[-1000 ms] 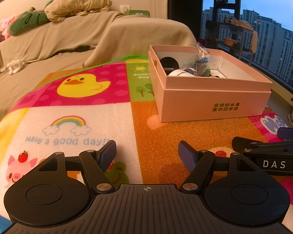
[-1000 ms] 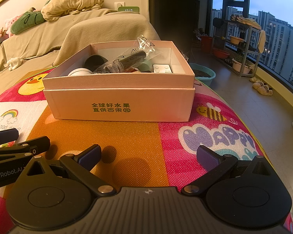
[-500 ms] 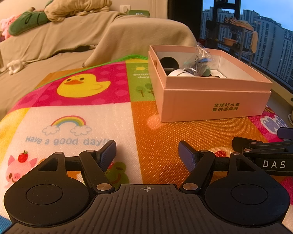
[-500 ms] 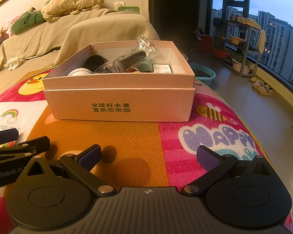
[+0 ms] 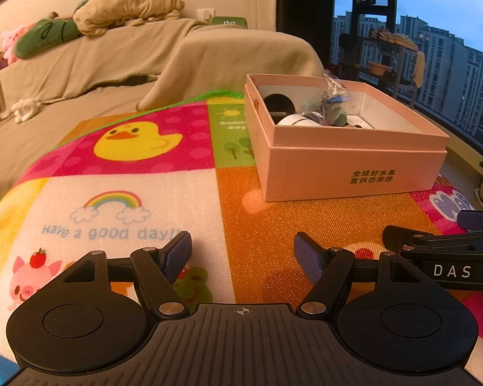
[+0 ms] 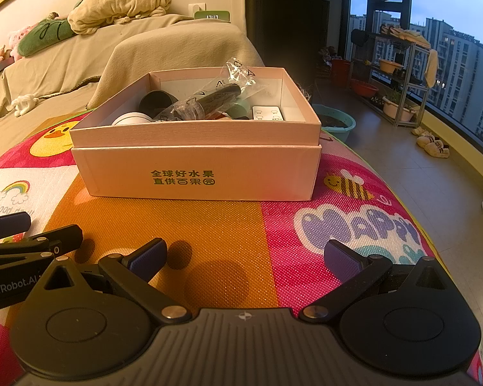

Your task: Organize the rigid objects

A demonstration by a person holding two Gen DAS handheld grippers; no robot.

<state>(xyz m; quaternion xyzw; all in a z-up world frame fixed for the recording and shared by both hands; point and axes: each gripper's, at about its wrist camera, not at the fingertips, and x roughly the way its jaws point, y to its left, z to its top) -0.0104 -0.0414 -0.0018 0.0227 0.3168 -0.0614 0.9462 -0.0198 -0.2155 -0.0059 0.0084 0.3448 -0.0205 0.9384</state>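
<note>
mat (image 5: 112, 193): "Have a good day!!" | right gripper (image 5: 452, 270): "DAS"

Pink box (image 6: 196, 173), cartoon-print mat (image 6: 235, 231)

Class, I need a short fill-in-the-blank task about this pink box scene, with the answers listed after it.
1. The pink box stands on a colourful ____.
2. Both the left gripper and the right gripper are ____ and hold nothing.
3. The printed duck is coloured ____.

Missing words: mat; open; yellow
</note>
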